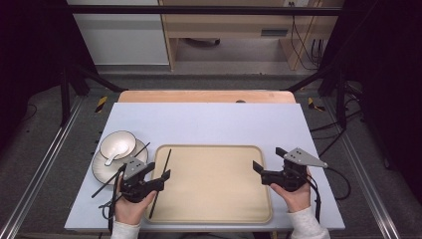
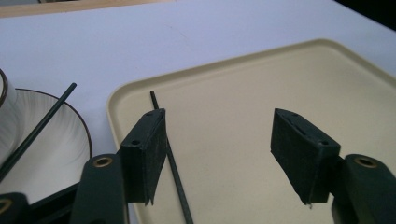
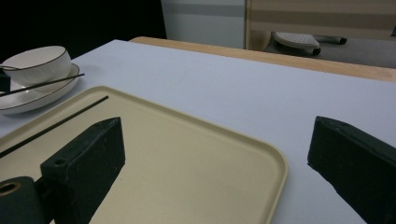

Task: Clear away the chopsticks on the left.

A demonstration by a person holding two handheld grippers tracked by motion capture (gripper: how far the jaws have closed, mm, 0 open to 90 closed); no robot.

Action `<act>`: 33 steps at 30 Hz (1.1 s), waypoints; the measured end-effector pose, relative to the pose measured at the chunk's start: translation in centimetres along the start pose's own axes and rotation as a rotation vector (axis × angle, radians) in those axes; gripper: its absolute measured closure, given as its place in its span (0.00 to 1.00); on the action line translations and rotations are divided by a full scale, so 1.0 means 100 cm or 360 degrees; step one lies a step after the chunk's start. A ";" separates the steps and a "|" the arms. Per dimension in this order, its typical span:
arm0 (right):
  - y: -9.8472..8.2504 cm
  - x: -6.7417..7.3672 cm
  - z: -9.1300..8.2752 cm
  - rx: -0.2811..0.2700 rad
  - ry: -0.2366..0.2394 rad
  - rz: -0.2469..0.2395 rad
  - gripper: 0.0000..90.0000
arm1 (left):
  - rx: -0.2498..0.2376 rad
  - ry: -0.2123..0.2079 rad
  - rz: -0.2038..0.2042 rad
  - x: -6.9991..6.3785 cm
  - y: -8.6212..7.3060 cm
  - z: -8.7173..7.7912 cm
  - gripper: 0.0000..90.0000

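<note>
- The left gripper [image 2: 229, 158] is sitting nearest the lens, its fingers [image 2: 147, 149] standing spread with nothing between them; a thin black chopstick [image 2: 173, 163] is lying just beside the inner face of the left-hand finger, not pinched.
- That chopstick is resting flat on the beige tray [image 1: 214, 184], along its left side, running from near the top left corner down toward the front rim [image 1: 160, 183].
- Judging by this, the step in hand is moving chopsticks from the plate onto the tray: one appears delivered, so the gripper should be lifting straight and clear so a finger is not dragging the stick askew.
- The second chopstick [image 1: 121, 170] is lying slantwise across the plate [image 1: 99, 172], its lower end overhanging onto the table [image 1: 209, 119], beside the white bowl [image 1: 118, 144] holding a spoon [image 1: 112, 155].
- For the next pick, coming at the overhanging end looks safest, with the fingers closing across the thin shaft, well away from the bowl.
- Both chopsticks are looking slim, dark, straight and smooth, so likely to be rolling or slipping in a loose grip.
- The right gripper [image 1: 271, 160] is hovering by the tray's right edge, fingers [image 3: 86, 163] spread wide and holding nothing.
</note>
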State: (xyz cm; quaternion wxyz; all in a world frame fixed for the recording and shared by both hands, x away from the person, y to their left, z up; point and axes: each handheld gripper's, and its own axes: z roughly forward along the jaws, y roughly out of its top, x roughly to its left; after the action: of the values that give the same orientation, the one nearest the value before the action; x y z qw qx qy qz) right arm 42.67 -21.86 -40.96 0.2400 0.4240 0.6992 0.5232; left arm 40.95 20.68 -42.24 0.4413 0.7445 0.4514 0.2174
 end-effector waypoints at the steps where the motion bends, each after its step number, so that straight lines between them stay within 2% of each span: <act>1: 0.000 0.000 0.000 -0.0001 0.0004 0.0003 0.05 | 0.0021 -0.0005 0.0035 0.001 -0.001 -0.001 0.39; 3: 0.000 0.000 0.000 0.0003 0.0000 0.0004 0.05 | 0.0024 -0.0023 0.0065 0.003 -0.003 -0.004 0.36; 6: 0.000 -0.001 0.000 0.0002 -0.0003 0.0003 0.05 | -0.0001 -0.0031 0.0051 0.011 -0.010 -0.012 0.34; 8: 0.000 -0.001 0.000 0.0005 -0.0005 0.0003 0.05 | 0.0008 -0.0017 0.0041 0.018 -0.014 -0.016 0.32; 16: -0.002 0.000 0.002 0.0012 -0.0005 -0.0008 0.05 | 0.0011 0.0019 0.0121 0.041 -0.028 -0.036 0.28; 18: -0.002 0.001 0.002 0.0018 -0.0005 -0.0002 0.05 | 0.0016 0.0004 0.0126 0.046 -0.032 -0.039 0.27; 22: -0.002 0.000 0.001 0.0013 -0.0004 -0.0006 0.05 | 0.0057 0.0038 0.0151 0.058 -0.037 -0.044 0.26; 27: -0.003 -0.002 0.001 0.0014 -0.0003 -0.0001 0.05 | 0.0081 0.0093 0.0103 0.074 -0.043 -0.050 0.27; 33: -0.004 -0.001 0.003 0.0033 -0.0002 0.0001 0.05 | 0.0101 0.0175 0.0089 0.090 -0.046 -0.052 0.32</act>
State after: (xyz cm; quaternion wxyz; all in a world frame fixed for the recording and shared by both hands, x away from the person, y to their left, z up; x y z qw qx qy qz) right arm 42.83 -21.79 -41.44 0.2359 0.4272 0.7043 0.5157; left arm 39.47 31.76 -44.19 0.3856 0.7574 0.4606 0.2558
